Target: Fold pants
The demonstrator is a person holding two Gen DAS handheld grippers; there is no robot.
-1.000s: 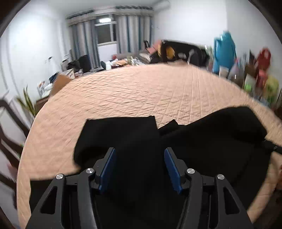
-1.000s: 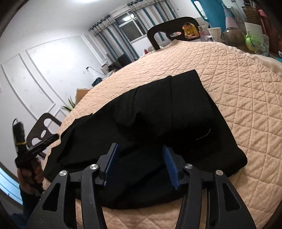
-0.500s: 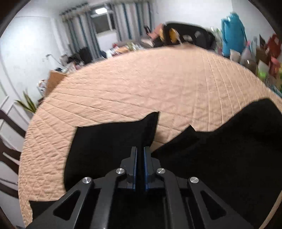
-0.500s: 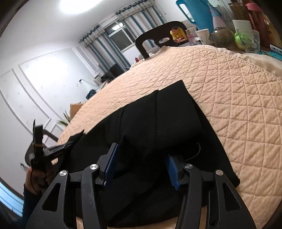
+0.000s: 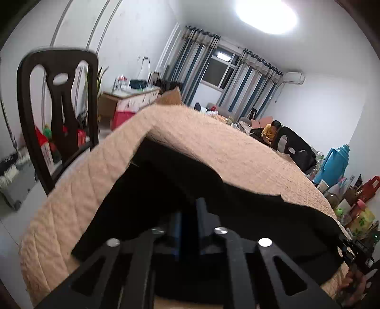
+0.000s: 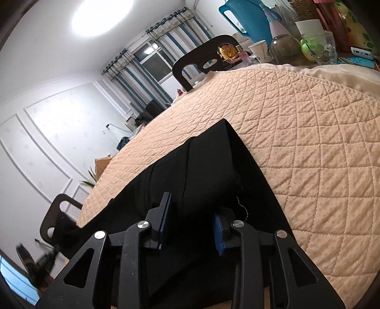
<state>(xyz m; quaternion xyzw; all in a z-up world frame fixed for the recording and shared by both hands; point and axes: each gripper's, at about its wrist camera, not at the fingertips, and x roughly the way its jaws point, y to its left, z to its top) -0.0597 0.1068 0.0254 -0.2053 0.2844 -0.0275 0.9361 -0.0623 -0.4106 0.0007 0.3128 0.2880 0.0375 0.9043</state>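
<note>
Black pants (image 5: 237, 225) lie stretched across the peach quilted table (image 5: 213, 142). My left gripper (image 5: 188, 211) hangs over the leg end near the table's left edge. Its jaws stand a narrow gap apart and are opening, with black cloth under and between them; blur hides any contact. In the right wrist view the pants (image 6: 201, 171) show a folded waist end. My right gripper (image 6: 191, 214) straddles a raised fold of that cloth and its jaws are closing on it. The left gripper (image 6: 40, 261) appears there as a blur at the far lower left.
A dark chair (image 5: 59, 114) stands close to the table's left edge, another chair (image 6: 204, 59) at the far side. A blue jug (image 6: 247, 21), cups and jars (image 6: 308, 40) crowd the right end. A person in yellow (image 5: 270, 130) sits beyond the table.
The left gripper shut on the leg end, swung left toward the table edge with a roll, and its jaws have parted slightly. The right jaws narrowed around the waist fold.
</note>
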